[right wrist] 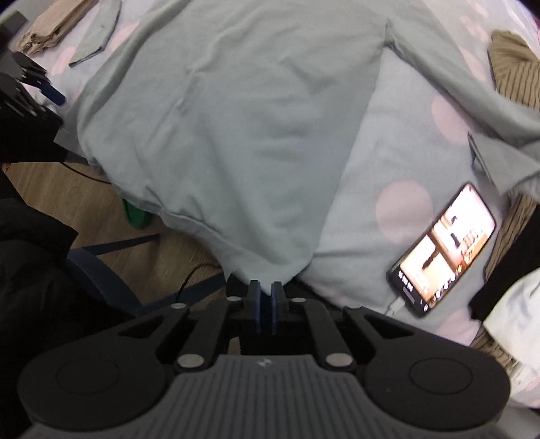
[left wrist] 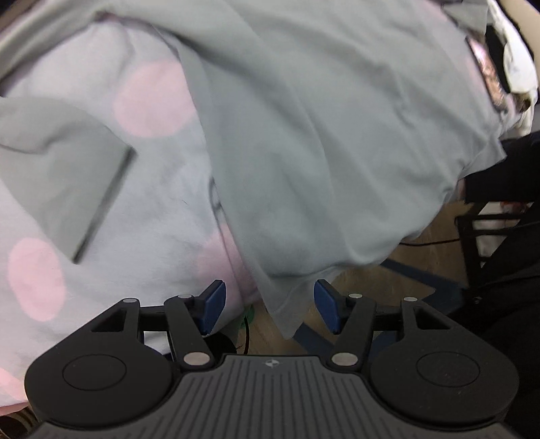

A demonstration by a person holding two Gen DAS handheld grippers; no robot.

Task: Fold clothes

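A grey-green long-sleeved shirt (left wrist: 337, 135) lies spread on the bed, its hem hanging over the edge. In the left wrist view my left gripper (left wrist: 270, 306) is open. A hem corner of the shirt hangs between its blue pads (left wrist: 214, 304), untouched by either. One sleeve cuff (left wrist: 84, 189) lies to the left. In the right wrist view the shirt (right wrist: 236, 118) tapers down to a corner right at my right gripper (right wrist: 266, 297). Its pads stand a narrow slit apart with no cloth visibly pinched. The other sleeve (right wrist: 472, 111) runs off to the right.
The bed sheet (left wrist: 162, 189) is pale with pink dots. A lit phone (right wrist: 442, 250) on a cable lies to the right of the shirt. A striped brown garment (right wrist: 516, 77) and beige folded cloth (right wrist: 50, 27) lie beyond. Wooden floor (right wrist: 50, 189) and dark furniture (left wrist: 489, 236) border the bed.
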